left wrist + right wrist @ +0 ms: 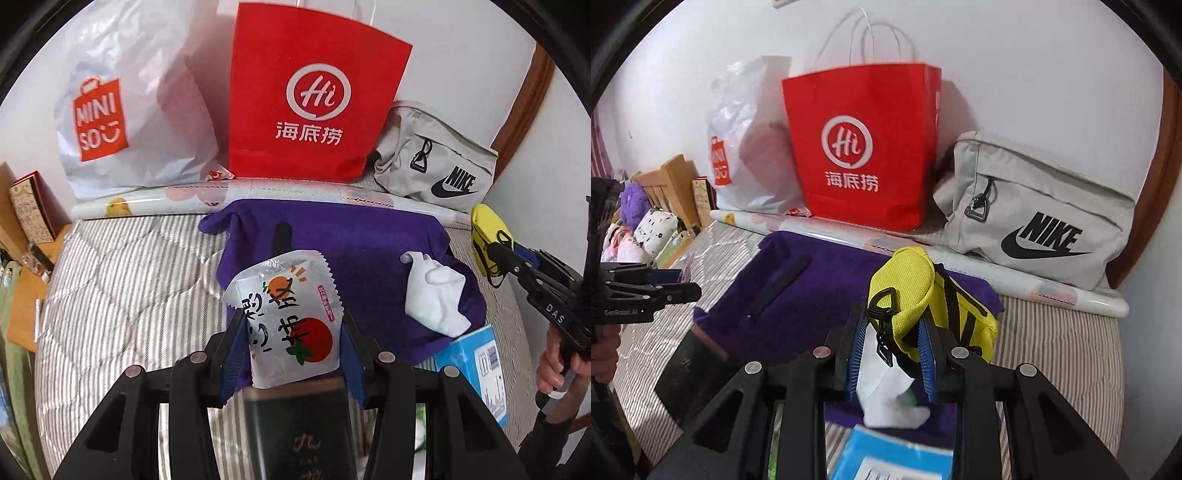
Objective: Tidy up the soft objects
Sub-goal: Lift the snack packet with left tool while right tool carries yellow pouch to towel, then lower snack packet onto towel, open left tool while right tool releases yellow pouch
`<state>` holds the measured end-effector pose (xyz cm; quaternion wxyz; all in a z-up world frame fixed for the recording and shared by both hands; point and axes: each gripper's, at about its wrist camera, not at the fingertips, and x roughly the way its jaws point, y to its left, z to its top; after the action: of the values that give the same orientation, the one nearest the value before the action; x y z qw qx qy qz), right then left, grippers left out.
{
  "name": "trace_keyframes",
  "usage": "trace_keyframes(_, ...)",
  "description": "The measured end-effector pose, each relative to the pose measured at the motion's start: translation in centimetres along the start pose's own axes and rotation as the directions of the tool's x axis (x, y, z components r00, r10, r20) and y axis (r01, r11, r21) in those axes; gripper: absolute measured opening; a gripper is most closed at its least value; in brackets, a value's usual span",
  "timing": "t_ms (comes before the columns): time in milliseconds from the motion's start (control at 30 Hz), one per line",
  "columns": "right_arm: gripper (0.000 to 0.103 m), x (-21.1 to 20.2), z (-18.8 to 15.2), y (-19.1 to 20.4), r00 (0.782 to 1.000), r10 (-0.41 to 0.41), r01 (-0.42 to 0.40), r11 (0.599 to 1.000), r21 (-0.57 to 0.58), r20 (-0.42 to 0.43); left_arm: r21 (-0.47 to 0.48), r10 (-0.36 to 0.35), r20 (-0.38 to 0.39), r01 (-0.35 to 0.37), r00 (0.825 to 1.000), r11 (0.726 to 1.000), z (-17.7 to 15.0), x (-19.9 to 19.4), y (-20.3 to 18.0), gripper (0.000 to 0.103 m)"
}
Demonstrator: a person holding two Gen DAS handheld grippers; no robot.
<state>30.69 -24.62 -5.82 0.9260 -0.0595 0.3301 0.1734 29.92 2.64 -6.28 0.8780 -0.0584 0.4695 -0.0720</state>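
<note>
My left gripper (291,332) is shut on a clear snack pouch (291,325) printed with orange fruit, held above the purple cloth (332,229) on the bed. My right gripper (892,343) is shut on a small yellow pouch (905,291) with black straps, held above the same purple cloth (820,280). That pouch also shows at the right in the left wrist view (487,232). White socks (432,295) lie on the cloth's right part; they show under my right gripper (886,398). A black pen-like stick (783,284) lies on the cloth.
A red paper bag (314,99), a white Miniso plastic bag (122,110) and a grey Nike bag (436,166) stand against the wall. A rolled sheet (258,192) lies before them. A blue box (476,365) and a dark box (299,432) lie near me.
</note>
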Motion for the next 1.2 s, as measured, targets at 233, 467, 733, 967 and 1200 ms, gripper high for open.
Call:
trace_keyframes(233,0.027,3.1,0.8,-0.7,0.999,-0.001,0.001,1.000,-0.007,-0.034,-0.031,-0.040,-0.057,0.038,0.998,0.999,2.0,3.4,0.3,0.045)
trace_keyframes(467,0.027,6.9,0.6,-0.3,0.994,0.011,-0.015,0.999,-0.037,-0.109,-0.005,-0.021,-0.137,0.021,0.990,1.000,2.6,7.1,0.0,0.045)
trace_keyframes(733,0.027,8.9,-0.2,-0.2,0.986,0.019,-0.027,0.999,-0.045,-0.166,0.019,0.000,-0.221,0.004,0.975,1.000,1.7,10.0,0.3,0.046)
trace_keyframes(967,0.029,9.7,-0.3,0.0,0.980,0.034,-0.046,0.997,-0.055,-0.196,0.028,-0.002,-0.245,0.009,0.969,1.000,1.2,10.6,0.2,0.046)
trace_keyframes(1200,0.031,9.8,-0.6,-0.1,0.975,0.068,-0.079,0.996,-0.043,-0.212,0.043,-0.014,-0.252,0.025,0.968,0.999,1.2,10.5,-0.5,0.053)
